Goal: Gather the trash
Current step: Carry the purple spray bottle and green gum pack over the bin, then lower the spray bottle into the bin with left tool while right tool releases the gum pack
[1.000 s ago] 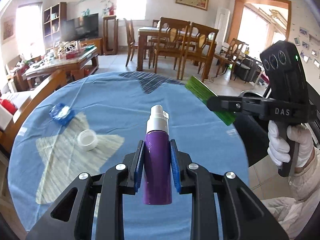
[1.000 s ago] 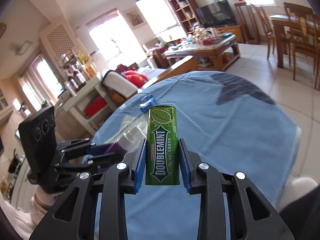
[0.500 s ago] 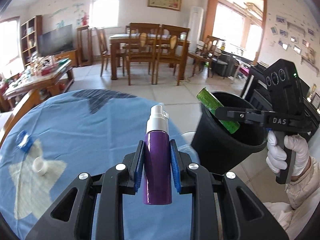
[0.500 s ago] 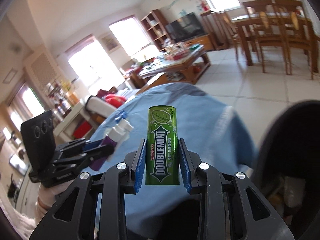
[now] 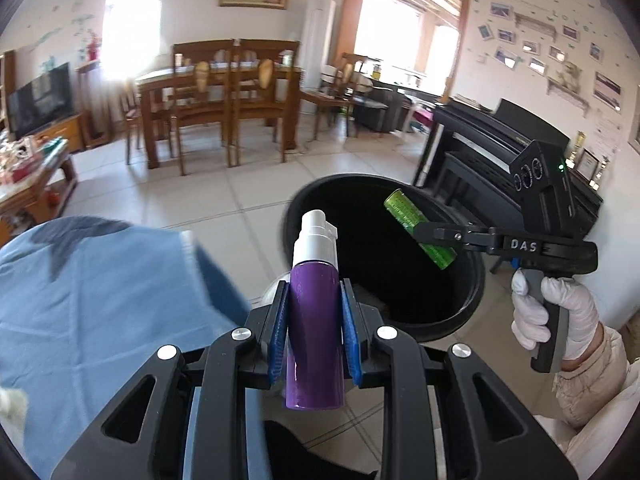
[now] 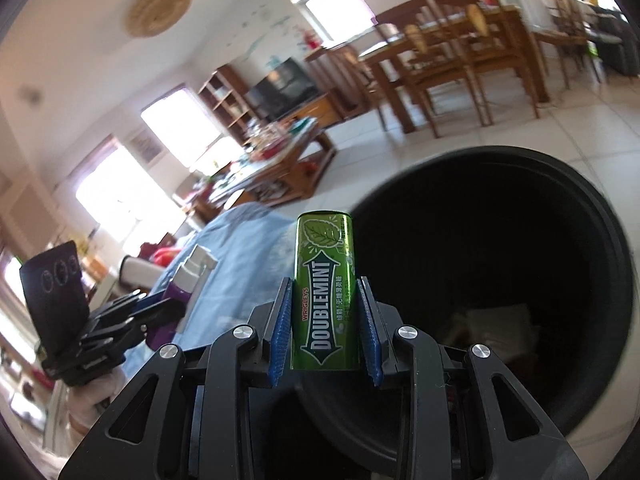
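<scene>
The purple spray bottle [image 5: 314,320] is glossy plastic with a matt white nozzle. The green Doublemint gum tin [image 6: 325,300] gleams like metal. The black trash bin [image 5: 472,280] looks smooth plastic; the blue tablecloth [image 5: 100,300] is matt cloth.

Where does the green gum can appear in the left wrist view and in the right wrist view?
Left wrist view: the green gum can is right of centre, tilted, over the black bin's mouth.
Right wrist view: it stands at bottom centre, upright, clamped between blue pads.
Shared landmark: the black bin, at the right in both views.
</scene>
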A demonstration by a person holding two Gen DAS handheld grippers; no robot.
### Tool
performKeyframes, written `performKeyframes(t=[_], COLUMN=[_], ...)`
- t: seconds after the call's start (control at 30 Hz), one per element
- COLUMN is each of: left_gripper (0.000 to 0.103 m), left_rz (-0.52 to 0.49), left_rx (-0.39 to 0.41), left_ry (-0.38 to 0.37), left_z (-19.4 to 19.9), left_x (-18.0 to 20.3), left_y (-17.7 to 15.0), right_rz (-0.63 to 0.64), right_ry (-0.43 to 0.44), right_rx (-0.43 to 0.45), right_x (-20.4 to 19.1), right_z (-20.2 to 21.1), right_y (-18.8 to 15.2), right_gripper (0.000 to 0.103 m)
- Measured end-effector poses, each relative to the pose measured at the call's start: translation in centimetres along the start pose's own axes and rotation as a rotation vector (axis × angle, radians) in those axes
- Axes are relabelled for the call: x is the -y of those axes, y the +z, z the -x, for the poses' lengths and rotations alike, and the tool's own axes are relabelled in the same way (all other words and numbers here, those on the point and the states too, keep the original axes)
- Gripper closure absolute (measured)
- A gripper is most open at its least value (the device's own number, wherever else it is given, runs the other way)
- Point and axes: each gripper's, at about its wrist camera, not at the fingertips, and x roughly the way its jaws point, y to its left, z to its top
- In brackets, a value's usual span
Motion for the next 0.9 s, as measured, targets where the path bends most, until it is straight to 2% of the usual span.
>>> performKeyframes(t=[0.2, 0.33, 0.5, 0.9], left_gripper=[0.078, 0.078, 0.078, 0.078], left_rz=[-0.053, -0.078, -0.111, -0.142], left_rx=[-0.024, -0.048, -0.091, -0.147], left_ry=[-0.063, -0.091, -0.11, -0.121], left_z=[-3.5, -5.4, -7.9, -10.4], left_x=[2.8, 3.8, 5.0, 5.9], left_y=[1.1, 1.3, 1.2, 0.4], right_rz=[-0.054, -0.058, -0.035, 0.05], right_ry=[-0.054, -0.088, -0.14, -0.257], right_rx=[0.015, 0.006, 0.007, 0.014], right_x=[4.4, 5.6, 5.9, 5.2], right_z=[1.8, 2.3, 2.5, 2.0], right_y=[-1.2, -2.0, -2.8, -3.0], right_gripper=[0.072, 0.072, 0.072, 0.072])
